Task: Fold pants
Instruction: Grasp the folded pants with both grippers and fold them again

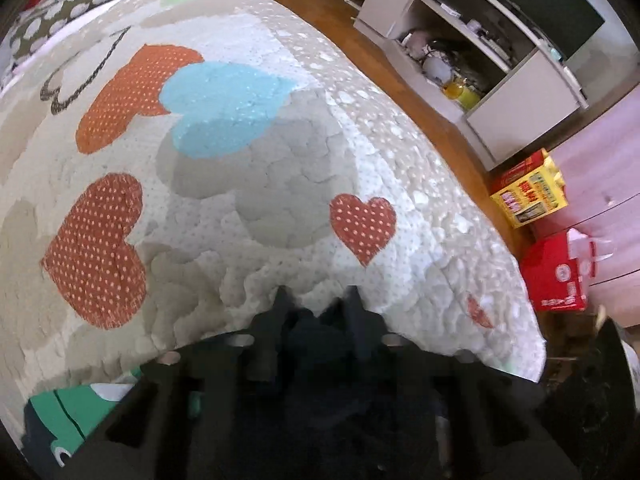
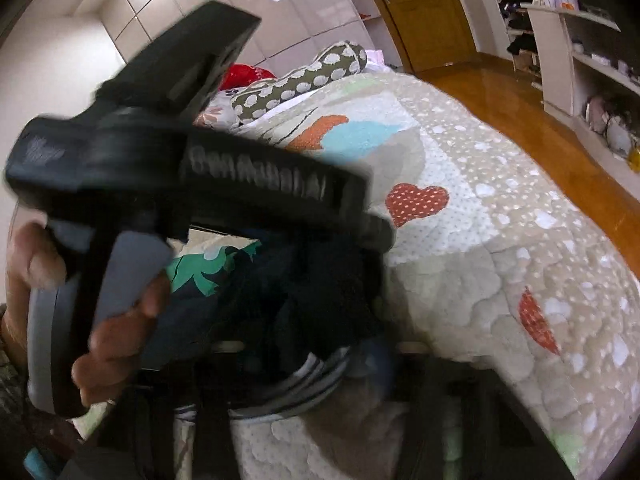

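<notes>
The pants are dark navy cloth with a grey-and-white striped waistband (image 2: 296, 384). In the left wrist view a bunch of the dark cloth (image 1: 316, 332) sits between the fingers of my left gripper (image 1: 317, 300), which is shut on it above the quilt. In the right wrist view the left gripper's black body (image 2: 192, 168) and the hand holding it fill the left side, with the pants (image 2: 320, 288) hanging below it. My right gripper's fingers are hidden behind the cloth at the bottom of that view.
A quilted bedspread with orange and blue hearts (image 1: 240, 128) covers the bed. A spotted pillow (image 2: 304, 76) lies at its head. Wooden floor, white shelves (image 1: 500, 52) and red and yellow boxes (image 1: 536, 188) lie to the right.
</notes>
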Tool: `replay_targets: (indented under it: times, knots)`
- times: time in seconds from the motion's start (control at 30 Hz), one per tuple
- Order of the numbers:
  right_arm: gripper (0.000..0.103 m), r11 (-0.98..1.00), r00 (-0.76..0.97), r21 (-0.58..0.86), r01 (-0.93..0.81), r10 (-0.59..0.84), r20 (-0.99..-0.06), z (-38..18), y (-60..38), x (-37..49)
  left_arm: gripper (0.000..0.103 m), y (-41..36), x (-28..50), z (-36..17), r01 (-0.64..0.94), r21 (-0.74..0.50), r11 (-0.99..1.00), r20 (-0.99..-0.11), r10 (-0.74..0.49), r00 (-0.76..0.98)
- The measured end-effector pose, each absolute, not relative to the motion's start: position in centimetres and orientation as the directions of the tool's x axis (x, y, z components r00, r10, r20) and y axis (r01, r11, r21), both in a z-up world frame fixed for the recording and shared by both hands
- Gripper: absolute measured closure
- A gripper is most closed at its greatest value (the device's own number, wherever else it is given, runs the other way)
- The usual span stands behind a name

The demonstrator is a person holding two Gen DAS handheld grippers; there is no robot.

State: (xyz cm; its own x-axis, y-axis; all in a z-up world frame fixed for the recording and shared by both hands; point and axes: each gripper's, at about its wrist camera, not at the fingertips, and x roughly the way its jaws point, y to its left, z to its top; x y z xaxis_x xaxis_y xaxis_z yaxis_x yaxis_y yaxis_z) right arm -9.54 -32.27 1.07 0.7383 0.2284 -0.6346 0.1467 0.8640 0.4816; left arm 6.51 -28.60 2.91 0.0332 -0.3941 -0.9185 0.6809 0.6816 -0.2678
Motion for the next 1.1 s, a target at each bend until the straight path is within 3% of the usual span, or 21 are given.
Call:
replay_targets:
  times: [0.2, 0.43, 0.53, 0.6, 0.63, 0.77, 0.83, 0.93, 0.97, 1.07, 1.1]
  knots:
    - [0.078, 0.877, 0.755, 0.471, 0.094, 0.245, -0.608, 3.4, -30.9, -9.2, 0.082, -23.7, 6.5, 6.0, 0.612, -0.360, 0.704, -0.849, -0.519, 0.098]
    - [0.078, 0.915, 0.741, 0.397, -0.071, 0.315, -0.593, 6.5, -25.2, -7.2, 0.080, -12.2, 6.3, 7.5, 0.425, -0.469, 0.774, -0.756, -0.601, 0.260]
    - [0.073, 0.925, 0.711, 0.343, -0.163, 0.351, -0.610, 6.6, -21.3, -5.9, 0.067, -7.0, 6.2, 6.7, 0.319, -0.505, 0.802, -0.738, -0.593, 0.322]
    - [0.052, 0.920, 0.672, 0.326, -0.218, 0.383, -0.634, 5.9, -18.9, -4.9, 0.066, -4.0, 5.6, 6.2, 0.245, -0.506, 0.827, -0.738, -0.562, 0.372]
    - [0.049, 0.909, 0.640, 0.334, -0.247, 0.412, -0.648, 5.3, -17.7, -4.4, 0.064, -2.4, 5.2, 6.0, 0.207, -0.517, 0.831, -0.736, -0.554, 0.389]
    - [0.044, 0.890, 0.548, 0.315, -0.328, 0.451, -0.704, 3.6, -13.7, -3.6, 0.055, 3.4, 2.7, 6.4, 0.099, -0.548, 0.830, -0.711, -0.526, 0.467]
    - [0.044, 0.884, 0.561, 0.318, -0.343, 0.464, -0.685, 4.7, -13.9, -4.0, 0.046, 4.9, 1.6, 6.6, 0.066, -0.528, 0.846, -0.714, -0.485, 0.505]
    - [0.044, 0.886, 0.609, 0.350, -0.303, 0.463, -0.644, 6.8, -16.1, -4.6, 0.045, 6.6, 0.1, 6.5, 0.018, -0.501, 0.865, -0.721, -0.428, 0.545]
    - [0.047, 0.895, 0.626, 0.346, -0.281, 0.444, -0.641, 7.3, -16.6, -4.9, 0.046, 7.1, -0.3, 6.4, 0.005, -0.499, 0.867, -0.722, -0.419, 0.551]
    - [0.087, 0.931, 0.647, 0.304, -0.202, 0.360, -0.672, 8.2, -17.7, -4.0, 0.045, 7.8, -1.0, 5.9, -0.018, -0.493, 0.870, -0.726, -0.400, 0.559]
    - [0.090, 0.937, 0.642, 0.291, -0.193, 0.345, -0.685, 8.4, -17.3, -3.7, 0.045, 8.1, -1.4, 5.9, -0.019, -0.488, 0.872, -0.728, -0.395, 0.561]
